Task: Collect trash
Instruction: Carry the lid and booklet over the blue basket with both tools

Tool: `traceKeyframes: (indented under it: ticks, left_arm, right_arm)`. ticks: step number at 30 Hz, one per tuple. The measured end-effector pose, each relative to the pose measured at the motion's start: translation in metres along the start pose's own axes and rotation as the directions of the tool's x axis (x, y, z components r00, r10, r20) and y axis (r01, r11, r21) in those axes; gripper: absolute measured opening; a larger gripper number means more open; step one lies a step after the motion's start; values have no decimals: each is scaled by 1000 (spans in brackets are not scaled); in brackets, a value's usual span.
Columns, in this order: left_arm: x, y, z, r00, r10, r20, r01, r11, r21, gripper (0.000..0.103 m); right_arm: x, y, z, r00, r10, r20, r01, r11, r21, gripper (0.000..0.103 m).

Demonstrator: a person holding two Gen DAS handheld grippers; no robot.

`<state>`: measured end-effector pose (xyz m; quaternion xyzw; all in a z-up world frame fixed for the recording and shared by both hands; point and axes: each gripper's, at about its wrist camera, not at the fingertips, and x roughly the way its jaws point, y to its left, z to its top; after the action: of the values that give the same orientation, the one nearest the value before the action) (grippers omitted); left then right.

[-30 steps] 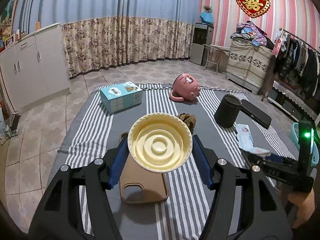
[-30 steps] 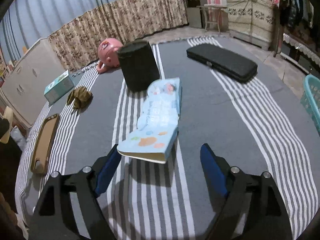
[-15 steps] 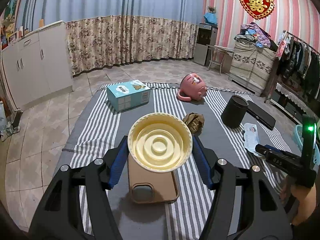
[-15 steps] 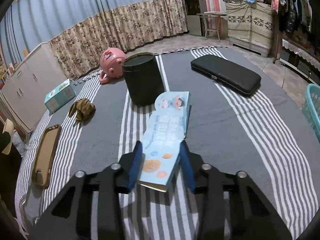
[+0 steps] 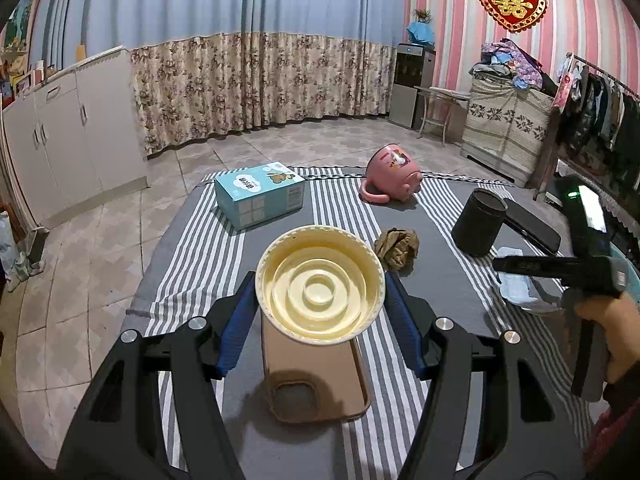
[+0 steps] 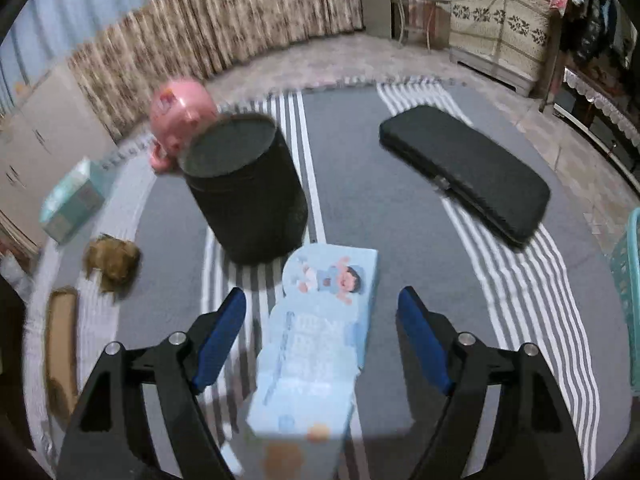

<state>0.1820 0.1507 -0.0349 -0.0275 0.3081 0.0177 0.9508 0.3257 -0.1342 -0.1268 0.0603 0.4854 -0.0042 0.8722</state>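
I am holding the cream paper cup (image 5: 320, 284) pinched in my left claw (image 5: 320, 312), its empty mouth facing me, probably so it can go into the black bin (image 6: 244, 196). My right claw (image 6: 322, 340) is opening, pads clear of the blue wet-wipes pack (image 6: 316, 344) lying between them on the striped tabletop (image 6: 400, 220), just before the bin. I cannot see inside the bin.

A tiled floor (image 5: 120, 248) is bordered by blue curtains with a floral hem (image 5: 248, 80), white cabinets (image 5: 68, 128) and pink striped walls (image 5: 580, 40), where a red heart ornament (image 5: 511, 0) is hung above a clothes rack (image 5: 600, 104).
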Motion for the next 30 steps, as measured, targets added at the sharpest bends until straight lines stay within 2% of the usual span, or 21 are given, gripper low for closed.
traceKeyframes:
  ticks: [3, 8, 14, 22, 30]
  left_arm:
    - [2, 0, 3, 1000, 3, -1, -3, 1000, 3, 61]
    - [4, -2, 6, 1000, 0, -5, 0, 1000, 8, 61]
    - [9, -32, 14, 999, -38, -6, 38, 998, 40, 61]
    - [20, -118, 24, 986, -164, -3, 164, 981, 106, 61]
    - [15, -235, 24, 956, -292, 10, 283, 934, 217, 61]
  right_arm:
    - [2, 1, 0, 999, -31, 17, 31, 1000, -2, 58]
    - [-10, -17, -10, 998, 22, 59, -22, 1000, 15, 57]
    - [-64, -70, -23, 981, 62, 183, -75, 995, 68, 57]
    - [-135, -171, -35, 945, -8, 327, -44, 987, 152, 57]
    - [-176, -295, -55, 902, -174, 395, 53, 953, 299, 57]
